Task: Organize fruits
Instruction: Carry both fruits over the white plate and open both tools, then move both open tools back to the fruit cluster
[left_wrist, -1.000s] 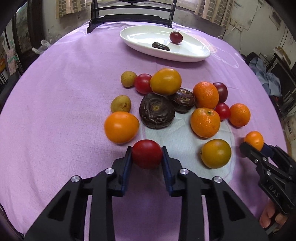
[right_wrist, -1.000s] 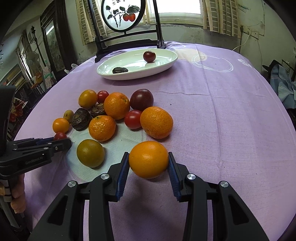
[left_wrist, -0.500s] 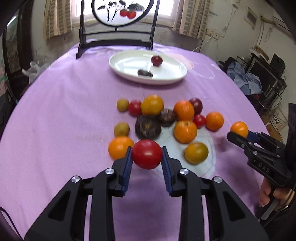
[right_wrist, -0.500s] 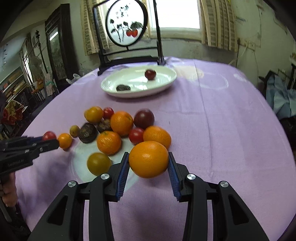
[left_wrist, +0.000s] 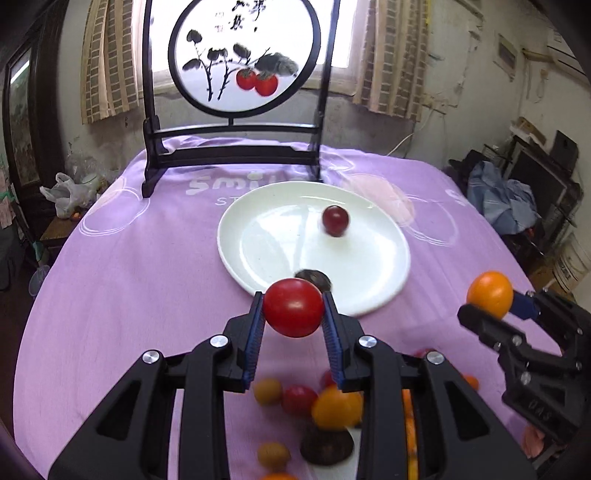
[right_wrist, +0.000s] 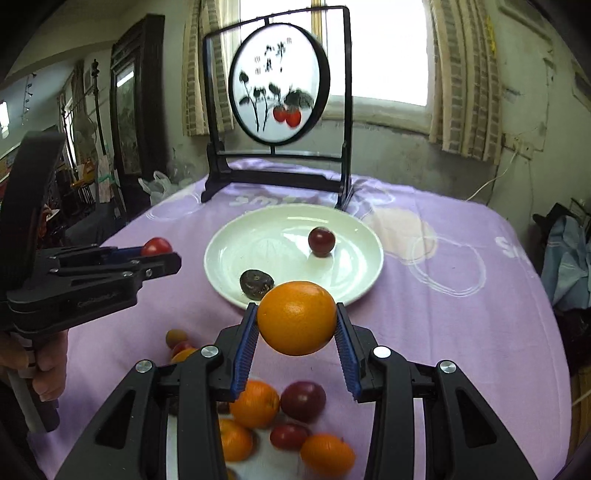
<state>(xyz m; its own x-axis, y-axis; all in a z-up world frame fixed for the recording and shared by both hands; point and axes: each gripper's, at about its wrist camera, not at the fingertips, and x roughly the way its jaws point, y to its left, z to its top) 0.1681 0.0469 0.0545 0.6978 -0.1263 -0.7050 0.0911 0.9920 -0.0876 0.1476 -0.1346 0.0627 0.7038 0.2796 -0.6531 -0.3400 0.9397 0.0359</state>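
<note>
Between left hand-held gripper (left_wrist: 293, 319) fingers: red tomato (left_wrist: 293, 307).

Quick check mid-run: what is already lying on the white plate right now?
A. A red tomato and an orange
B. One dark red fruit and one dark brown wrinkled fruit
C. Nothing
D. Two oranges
B: the plate holds a dark red fruit and a dark brown wrinkled fruit, nothing else.
</note>
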